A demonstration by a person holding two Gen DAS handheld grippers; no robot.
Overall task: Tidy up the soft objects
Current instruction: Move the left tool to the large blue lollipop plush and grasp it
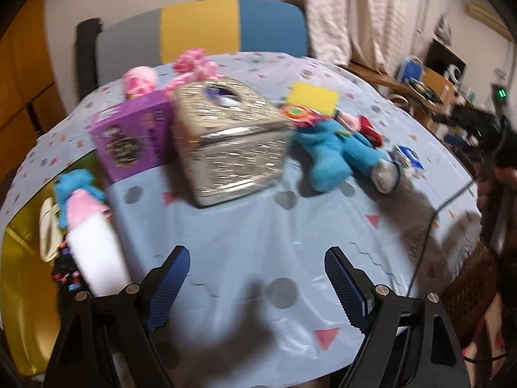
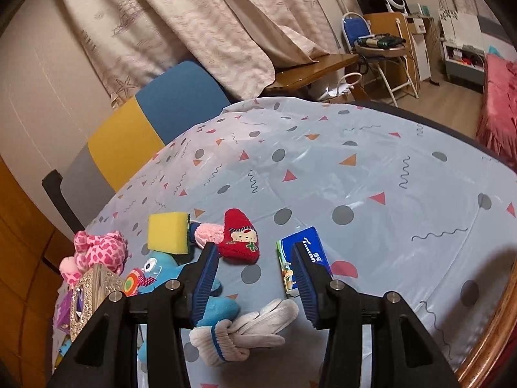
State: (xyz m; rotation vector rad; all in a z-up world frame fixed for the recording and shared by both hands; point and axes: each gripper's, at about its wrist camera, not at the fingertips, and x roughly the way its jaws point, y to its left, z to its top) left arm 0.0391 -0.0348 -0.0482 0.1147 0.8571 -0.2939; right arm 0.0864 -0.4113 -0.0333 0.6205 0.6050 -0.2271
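Note:
In the left wrist view, my left gripper (image 1: 255,258) hangs open over bare tablecloth, nothing between its fingers. Ahead lie a blue plush toy (image 1: 326,158), a yellow sponge (image 1: 311,98), a white glove (image 1: 386,174) and a pink plush (image 1: 194,64). My right gripper (image 2: 254,249) stands open above the cloth. The white glove (image 2: 245,329) lies under it, between the finger bases, untouched by the pads. Just beyond the tips sit a red knitted heart (image 2: 239,239), the yellow sponge (image 2: 168,232), a pink scrubber (image 2: 210,232) and the blue plush (image 2: 161,268).
A silver tissue box (image 1: 226,142) and a purple box (image 1: 132,139) stand mid-table. A gold bin (image 1: 22,258) at the left holds soft items. A blue tissue packet (image 2: 310,245) lies by the right finger. A grey, yellow and blue chair (image 2: 145,129) stands behind the table.

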